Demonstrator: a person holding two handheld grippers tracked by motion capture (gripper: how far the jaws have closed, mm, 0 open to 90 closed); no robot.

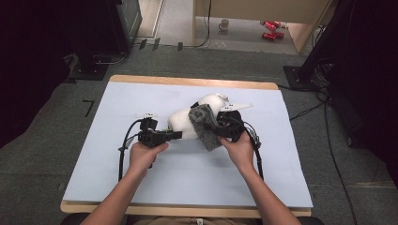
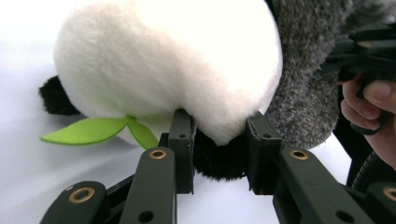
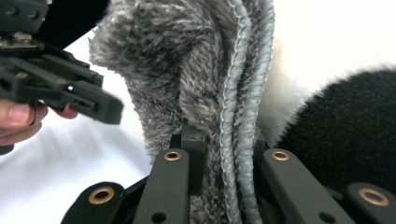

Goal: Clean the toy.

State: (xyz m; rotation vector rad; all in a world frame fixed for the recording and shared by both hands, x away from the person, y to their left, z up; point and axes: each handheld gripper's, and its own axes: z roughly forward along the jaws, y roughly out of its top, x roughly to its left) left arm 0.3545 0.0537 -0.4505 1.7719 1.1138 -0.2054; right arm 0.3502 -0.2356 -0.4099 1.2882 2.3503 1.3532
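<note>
The plush toy [image 2: 168,65] is white with black patches and a bright green leaf [image 2: 93,131]. The fuzzy cloth [image 3: 187,70] is mottled grey with a pale blue-grey stitched hem. Both grippers are black with brass-coloured rivets. The table cover [image 1: 187,173] is pale blue-white.

Plush panda [image 1: 184,123] lies mid-table [image 1: 141,178]; fuzzy cloth [image 1: 204,125] drapes, seemingly, its right side.

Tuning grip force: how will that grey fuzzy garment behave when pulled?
The grey fuzzy garment is probably floppy: it drapes over the plush panda. The right gripper pinches its folded edge, so it likely compresses. The corded trim may resist slipping.
</note>
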